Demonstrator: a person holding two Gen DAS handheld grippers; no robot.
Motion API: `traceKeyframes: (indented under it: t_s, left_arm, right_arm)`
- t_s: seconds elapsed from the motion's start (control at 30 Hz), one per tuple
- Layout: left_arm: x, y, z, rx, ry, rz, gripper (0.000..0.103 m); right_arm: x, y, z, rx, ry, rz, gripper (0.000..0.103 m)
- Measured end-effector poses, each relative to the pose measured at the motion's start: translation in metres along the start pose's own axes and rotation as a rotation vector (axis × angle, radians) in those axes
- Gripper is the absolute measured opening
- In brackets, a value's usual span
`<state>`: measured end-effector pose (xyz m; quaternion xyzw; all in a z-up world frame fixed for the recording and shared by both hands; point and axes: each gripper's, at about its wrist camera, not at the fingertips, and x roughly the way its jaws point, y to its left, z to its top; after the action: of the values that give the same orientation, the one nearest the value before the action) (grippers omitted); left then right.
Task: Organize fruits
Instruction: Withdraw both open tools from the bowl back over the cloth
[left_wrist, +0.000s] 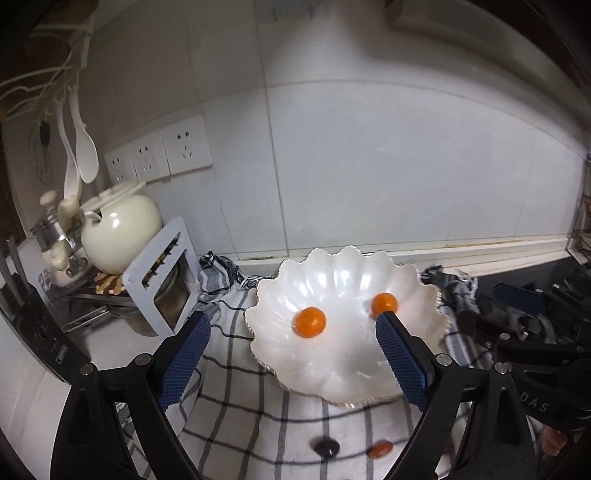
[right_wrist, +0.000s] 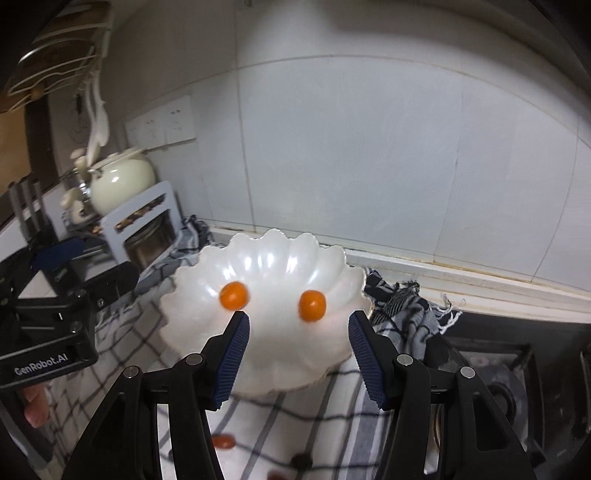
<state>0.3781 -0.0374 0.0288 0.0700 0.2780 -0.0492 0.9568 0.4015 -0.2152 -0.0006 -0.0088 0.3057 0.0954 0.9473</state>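
A white scalloped shell-shaped bowl (left_wrist: 343, 354) (right_wrist: 266, 354) sits on a checked cloth and holds two small orange fruits, one left (left_wrist: 310, 322) (right_wrist: 233, 295) and one right (left_wrist: 384, 303) (right_wrist: 312, 305). My left gripper (left_wrist: 293, 326) is open and empty above the bowl's near-left side. My right gripper (right_wrist: 299, 328) is open and empty just above the bowl's near rim. On the cloth near me lie a small orange-red fruit (left_wrist: 381, 448) (right_wrist: 225, 440) and a dark fruit (left_wrist: 327, 446) (right_wrist: 301, 459).
A cream teapot (left_wrist: 118, 230) (right_wrist: 122, 181), steel pots and a white rack (left_wrist: 162, 280) stand at the back left below wall sockets (left_wrist: 159, 155). A tiled wall is behind. A dark stove (right_wrist: 517, 376) lies to the right. The checked cloth (left_wrist: 240, 406) covers the counter.
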Motion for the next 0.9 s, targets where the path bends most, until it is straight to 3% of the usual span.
traceKeyframes:
  t_s: [0.37, 0.53, 0.9]
  left_arm:
    - [-0.076, -0.008, -0.032, -0.016, -0.076, -0.023, 0.094]
    - [-0.098, -0.014, -0.053, -0.009, -0.071, -0.032, 0.094]
    - [-0.129, -0.021, -0.102, -0.024, -0.017, -0.040, 0.094]
  right_arm:
    - [-0.079, 0.022, -0.031, -0.067, -0.102, 0.003, 0.057]
    - [-0.109, 0.028, -0.047, -0.092, -0.135, 0.004, 0.057]
    - [-0.139, 0.033, -0.091, -0.107, -0.117, 0.013, 0.057]
